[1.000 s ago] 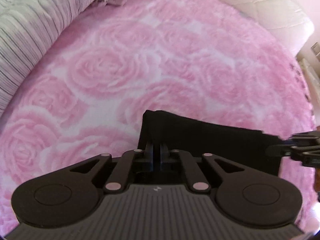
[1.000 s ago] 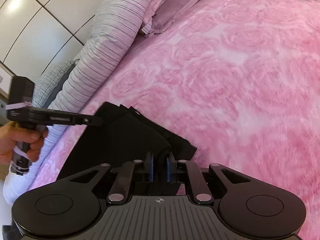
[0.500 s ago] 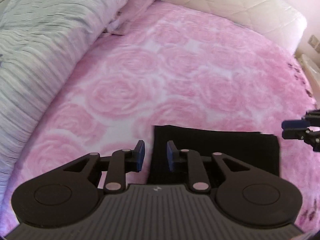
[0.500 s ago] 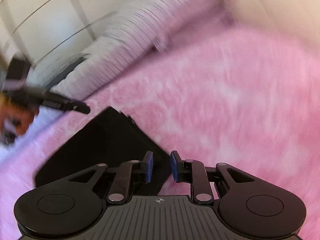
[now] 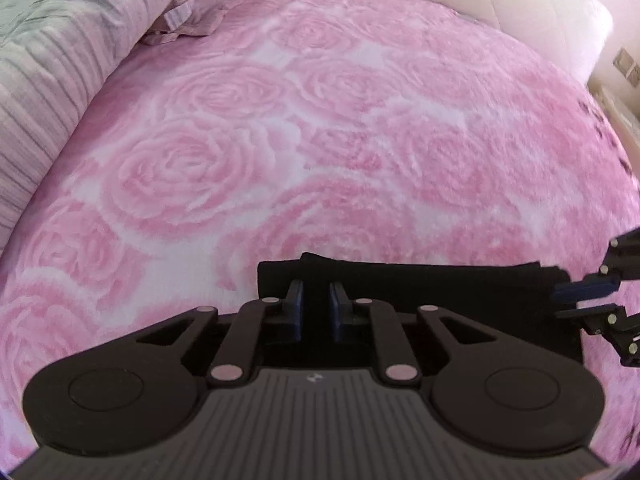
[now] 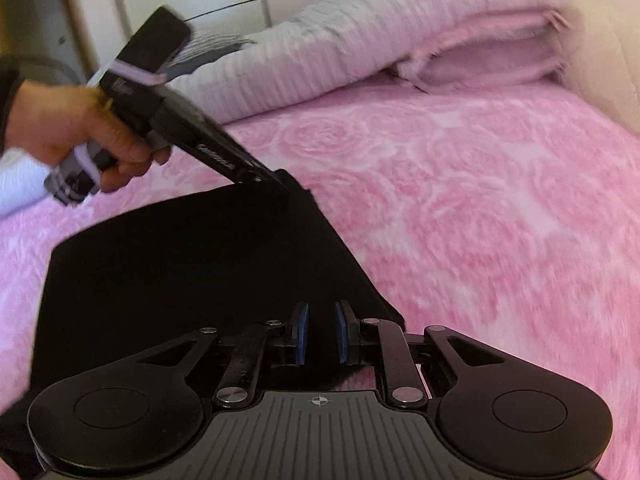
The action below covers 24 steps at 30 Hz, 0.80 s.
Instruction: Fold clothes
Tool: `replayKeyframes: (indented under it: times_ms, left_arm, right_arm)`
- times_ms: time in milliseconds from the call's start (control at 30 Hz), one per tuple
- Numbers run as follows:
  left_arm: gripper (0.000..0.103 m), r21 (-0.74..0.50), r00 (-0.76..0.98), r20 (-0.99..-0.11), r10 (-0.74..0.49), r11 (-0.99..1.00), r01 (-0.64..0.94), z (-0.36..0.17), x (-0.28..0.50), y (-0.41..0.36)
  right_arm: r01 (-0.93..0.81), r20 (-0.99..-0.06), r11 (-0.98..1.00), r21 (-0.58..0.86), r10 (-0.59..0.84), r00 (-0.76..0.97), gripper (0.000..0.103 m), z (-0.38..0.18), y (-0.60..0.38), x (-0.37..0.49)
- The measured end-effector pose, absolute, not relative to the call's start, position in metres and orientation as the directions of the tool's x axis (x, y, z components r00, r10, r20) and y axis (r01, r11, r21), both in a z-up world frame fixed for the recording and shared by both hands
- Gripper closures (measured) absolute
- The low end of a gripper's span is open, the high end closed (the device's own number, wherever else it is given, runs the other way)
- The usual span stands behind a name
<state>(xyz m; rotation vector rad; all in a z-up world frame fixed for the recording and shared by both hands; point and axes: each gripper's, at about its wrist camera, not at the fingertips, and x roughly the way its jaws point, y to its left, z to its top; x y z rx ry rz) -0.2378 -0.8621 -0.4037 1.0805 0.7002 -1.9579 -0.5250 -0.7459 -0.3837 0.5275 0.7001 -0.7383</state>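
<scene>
A folded black garment (image 6: 192,272) is laid flat on the pink rose blanket (image 5: 320,120) — both the left gripper (image 5: 316,310) and the right gripper (image 6: 321,334) are held spread above its corners, nothing pinched.

Nothing reads clearly. Pale lettering runs along the arm of the left hand-held gripper (image 6: 280,184), toward ten o'clock in the right wrist view (too blurred to make out), and no other text shows.
</scene>
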Motion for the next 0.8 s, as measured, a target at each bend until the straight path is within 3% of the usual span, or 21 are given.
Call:
replayKeyframes:
  times_ms: [200, 333, 433, 633, 800]
  left_arm:
    - [0.086, -0.106, -0.31, -0.867, -0.389, -0.464, 0.88, -0.375, -0.189, -0.839]
    - [0.085, -0.135, -0.299, -0.88, -0.37, -0.409, 0.902, -0.368, -0.155, -0.812]
    - [0.085, -0.177, -0.302, -0.9, -0.316, -0.368, 0.913, -0.377, -0.127, -0.78]
    - [0.085, -0.097, -0.203, -0.932, -0.3, -0.333, 0.938, -0.439, -0.117, -0.767]
    - [0.085, -0.073, -0.199, -0.903, -0.38, -0.321, 0.944, -0.422, -0.103, -0.753]
  right_arm:
    - [0.814, -0.772, 0.524, 0.249, -0.401, 0.494, 0.085, -0.364, -0.731, -0.553]
    - [0.808, -0.748, 0.447, 0.383, -0.363, 0.555, 0.063, -0.356, -0.708, -0.56]
    - [0.798, -0.73, 0.39, 0.46, -0.345, 0.59, 0.063, -0.36, -0.696, -0.551]
    - [0.819, -0.768, 0.417, 0.394, -0.34, 0.543, 0.063, -0.381, -0.704, -0.521]
    - [0.821, -0.773, 0.378, 0.427, -0.318, 0.549, 0.062, -0.371, -0.686, -0.533]
